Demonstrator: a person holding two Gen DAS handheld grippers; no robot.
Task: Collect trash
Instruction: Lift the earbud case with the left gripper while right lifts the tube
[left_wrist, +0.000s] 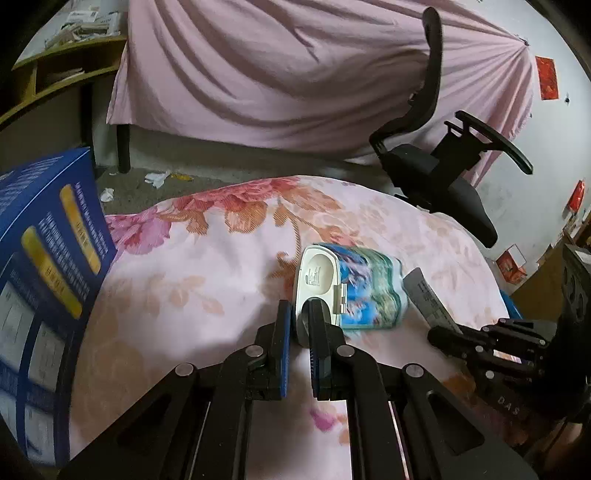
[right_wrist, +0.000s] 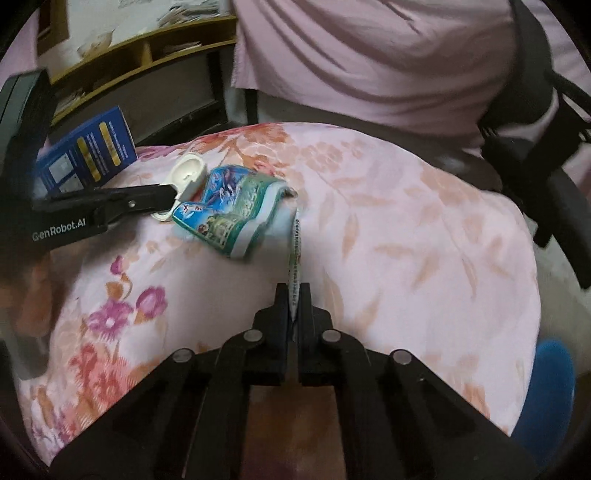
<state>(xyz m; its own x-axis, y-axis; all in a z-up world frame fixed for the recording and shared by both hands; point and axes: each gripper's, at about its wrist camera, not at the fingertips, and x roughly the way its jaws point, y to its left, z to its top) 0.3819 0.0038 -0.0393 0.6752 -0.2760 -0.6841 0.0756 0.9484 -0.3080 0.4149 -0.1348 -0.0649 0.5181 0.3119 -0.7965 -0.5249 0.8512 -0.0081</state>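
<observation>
Left claw (left_wrist: 300, 314) pinches the wipes pack (left_wrist: 365, 288) by its open lid; right claw (right_wrist: 294, 299) clamps a thin wrapper strip (right_wrist: 295, 251).

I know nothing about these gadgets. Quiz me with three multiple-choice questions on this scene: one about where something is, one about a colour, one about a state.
1. Where does the blue-and-green wet-wipes pack lie?
A. on the floral pink bedcover
B. on the black office chair
C. on the floor

2. What colour is the printed cardboard box at the bedcover's edge?
A. red
B. dark blue
C. white

3. What is the right gripper doing?
A. standing wide open
B. pinching a thin printed strip
C. gripping the box

Answers: 1 A, the pack rests on the flowered cloth; 2 B, blue with yellow bands; 3 B, the strip runs between its closed fingers.
</observation>
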